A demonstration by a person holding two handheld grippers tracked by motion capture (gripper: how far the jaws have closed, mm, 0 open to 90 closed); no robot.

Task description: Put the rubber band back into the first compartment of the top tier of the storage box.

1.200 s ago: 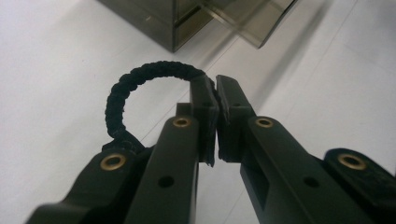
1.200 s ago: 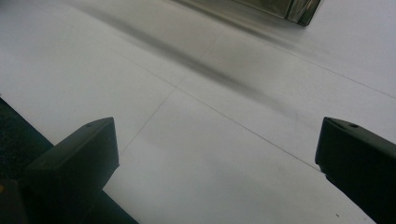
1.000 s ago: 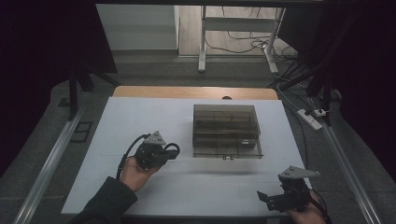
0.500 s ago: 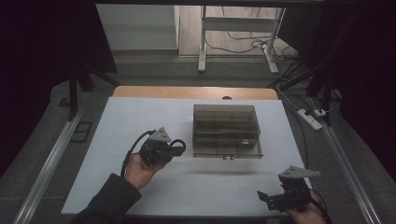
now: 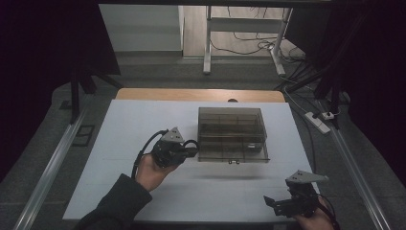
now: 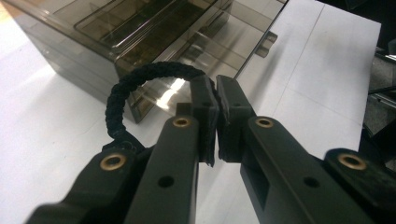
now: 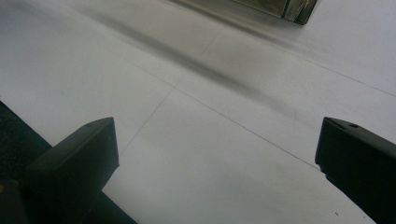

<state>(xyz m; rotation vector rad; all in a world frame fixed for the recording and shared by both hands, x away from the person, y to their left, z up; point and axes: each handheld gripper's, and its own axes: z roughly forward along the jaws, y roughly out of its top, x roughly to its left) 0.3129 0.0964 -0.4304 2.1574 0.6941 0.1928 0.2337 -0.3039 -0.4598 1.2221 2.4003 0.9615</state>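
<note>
A smoky see-through compartment box (image 5: 232,134) with its lid down stands at the middle of the white table (image 5: 143,124). My left gripper (image 5: 193,149) hovers just left of the box's front left corner, shut on a black braided loop (image 5: 190,143). In the left gripper view the jaws (image 6: 215,86) pinch one end of the loop (image 6: 140,79), which arcs up and left in front of the box (image 6: 154,32). My right gripper (image 5: 274,205) rests at the table's front right edge, open, with only bare table between its jaws (image 7: 215,154).
Two small latches (image 5: 233,162) stick out of the box's front edge. A power strip (image 5: 320,120) and cables lie off the table's right side. Metal rails run along both sides. A corner of the box (image 7: 292,9) shows far ahead of my right gripper.
My left gripper has moved right and slightly up toward the box, carrying the black loop. My right gripper has stayed put.
</note>
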